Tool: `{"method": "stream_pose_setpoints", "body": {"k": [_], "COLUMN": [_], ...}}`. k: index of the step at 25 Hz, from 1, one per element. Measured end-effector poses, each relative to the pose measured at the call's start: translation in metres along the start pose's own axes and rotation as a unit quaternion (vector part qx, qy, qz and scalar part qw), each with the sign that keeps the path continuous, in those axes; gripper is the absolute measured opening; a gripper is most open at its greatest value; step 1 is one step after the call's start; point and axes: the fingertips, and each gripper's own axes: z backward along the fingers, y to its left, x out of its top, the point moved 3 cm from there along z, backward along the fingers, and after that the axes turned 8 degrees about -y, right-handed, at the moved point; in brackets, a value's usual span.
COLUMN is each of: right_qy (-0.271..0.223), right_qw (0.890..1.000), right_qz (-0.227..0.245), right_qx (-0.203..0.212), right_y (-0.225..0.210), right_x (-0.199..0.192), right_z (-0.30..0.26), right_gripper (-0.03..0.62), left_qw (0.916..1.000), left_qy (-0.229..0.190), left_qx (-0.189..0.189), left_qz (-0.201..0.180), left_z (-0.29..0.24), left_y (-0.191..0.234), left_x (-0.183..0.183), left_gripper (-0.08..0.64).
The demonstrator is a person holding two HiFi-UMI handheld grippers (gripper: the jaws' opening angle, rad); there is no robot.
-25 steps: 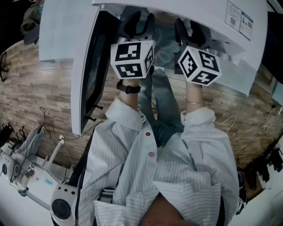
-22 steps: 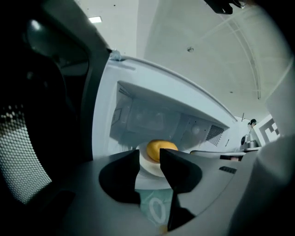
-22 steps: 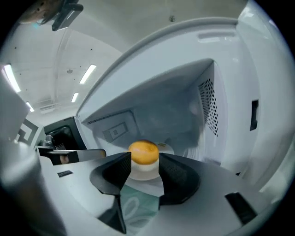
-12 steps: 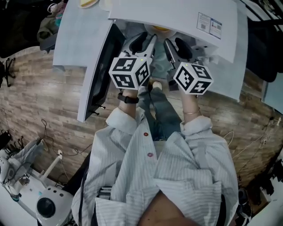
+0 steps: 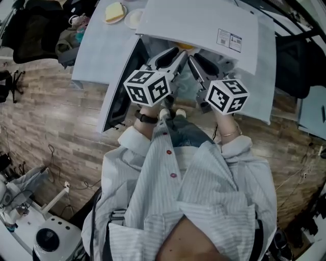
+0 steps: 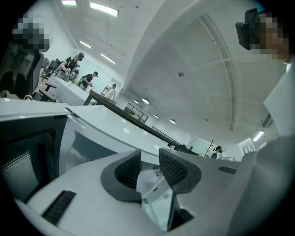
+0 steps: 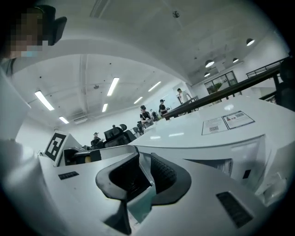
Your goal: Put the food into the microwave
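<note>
A white microwave [image 5: 204, 25] stands in front of me with its door [image 5: 122, 86] swung open to the left. Both grippers are at its opening. My left gripper [image 5: 172, 54] [image 6: 150, 161] is open and empty; its jaws have just been closing a little. My right gripper [image 5: 196, 60] [image 7: 144, 161] has just been closing to a narrow gap, with nothing between the pads. A yellow piece of food [image 5: 115, 11] lies on the white table [image 5: 97, 46] behind the door. A yellow sliver [image 5: 186, 47] shows under the microwave's top edge.
A white dish [image 5: 133, 18] sits beside the food. The floor is wood planks [image 5: 46, 112]. A white machine [image 5: 46, 237] stands at lower left and a dark chair [image 5: 35, 25] at upper left. Several people are at desks [image 6: 73, 69] far off.
Both grippers have risen in front of the microwave and reach further into its opening. The table with the food has come into the head view. The right jaws look narrower.
</note>
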Motion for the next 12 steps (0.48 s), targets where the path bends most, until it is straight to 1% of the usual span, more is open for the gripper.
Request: {"method": "stream_pose_setpoints", "body": {"k": [3, 5, 8, 12], "right_qy": [-0.002, -0.006, -0.007, -0.005], "right_qw": [1.0, 0.999, 0.999, 0.999], "right_qz": [0.005, 0.006, -0.001, -0.007], "right_qx": [0.026, 0.036, 0.045, 0.047], "right_y": [0.009, 0.015, 0.02, 0.023], "right_x": [0.017, 0.024, 0.028, 0.025], "right_z": [0.007, 0.017, 0.034, 0.058], "right_gripper": [0.067, 0.055, 0.047, 0.04], "left_qw": [0.9996, 0.9991, 0.9985, 0.9967], "left_qy": [-0.012, -0.02, -0.014, -0.002], "left_qx": [-0.024, -0.036, -0.05, -0.078], "left_qz": [-0.003, 0.005, 0.016, 0.022], "left_z": [0.001, 0.006, 0.015, 0.024], "left_y": [-0.015, -0.025, -0.038, -0.059], "left_x": [0.015, 0.02, 0.013, 0.003], "left_gripper": [0.123, 0.107, 0.069, 0.041]}}
